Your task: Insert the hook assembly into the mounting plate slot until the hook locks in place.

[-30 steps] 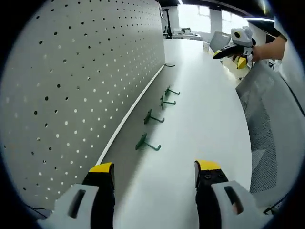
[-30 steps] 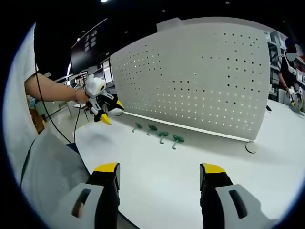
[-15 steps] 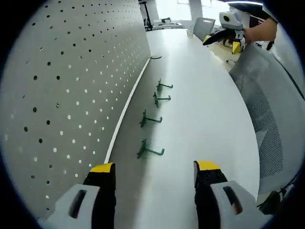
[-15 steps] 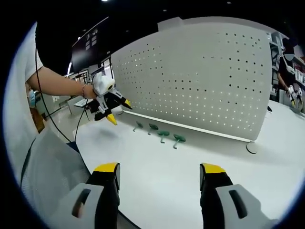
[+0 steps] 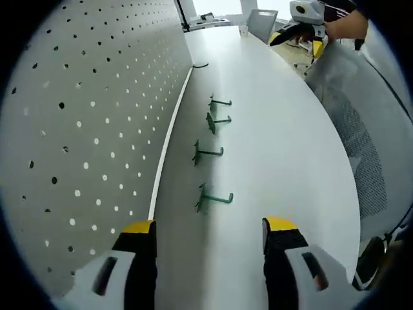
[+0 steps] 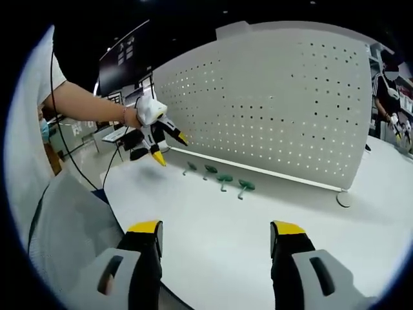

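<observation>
Both tongs gape wide, empty. Left tongs (image 5: 210, 236) should probably close squarely on the nearest green hook (image 5: 213, 196), off the tabletop (image 5: 290, 155), before approaching the pegboard (image 5: 84, 129).

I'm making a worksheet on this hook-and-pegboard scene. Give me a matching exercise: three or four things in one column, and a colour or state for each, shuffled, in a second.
1. pegboard
2. nearest hook
3. left gripper
4. table

a. green, lying on the table
b. open, yellow-tipped, holding nothing
c. upright, dotted with holes
d. white, flat, bearing four hooks

Pairs: 1-c, 2-a, 3-b, 4-d
</observation>
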